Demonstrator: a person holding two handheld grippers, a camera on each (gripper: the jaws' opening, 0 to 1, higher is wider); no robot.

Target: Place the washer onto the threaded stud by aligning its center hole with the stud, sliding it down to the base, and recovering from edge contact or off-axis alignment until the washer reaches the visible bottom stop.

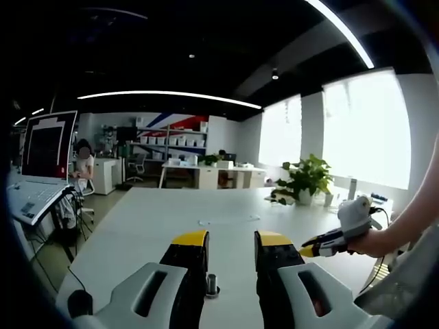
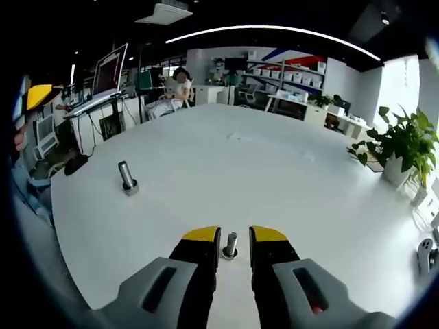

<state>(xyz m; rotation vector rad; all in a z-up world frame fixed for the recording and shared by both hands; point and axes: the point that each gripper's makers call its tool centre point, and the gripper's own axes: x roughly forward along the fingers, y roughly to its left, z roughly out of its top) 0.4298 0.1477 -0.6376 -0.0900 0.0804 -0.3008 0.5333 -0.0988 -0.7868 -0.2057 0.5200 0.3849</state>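
A short grey threaded stud (image 2: 231, 243) stands upright on the white table (image 2: 274, 171), with a washer (image 2: 230, 256) flat around its foot. It shows in the narrow gap just beyond my right gripper (image 2: 234, 235), whose yellow-tipped jaws stand slightly apart with nothing held. A second stud (image 2: 126, 175) on a round base stands to the left. In the left gripper view a stud (image 1: 211, 282) with a ring at its foot sits low between the jaws of my left gripper (image 1: 232, 239), which is open and empty. The right gripper (image 1: 310, 249), held by a hand, enters from the right.
A potted plant (image 2: 398, 147) stands at the table's right edge, with small devices (image 2: 426, 252) near it. A laptop and monitor (image 1: 46, 147) stand on a desk to the left. A person (image 2: 180, 86) sits beyond the table's far end. Shelves (image 1: 171, 140) line the back wall.
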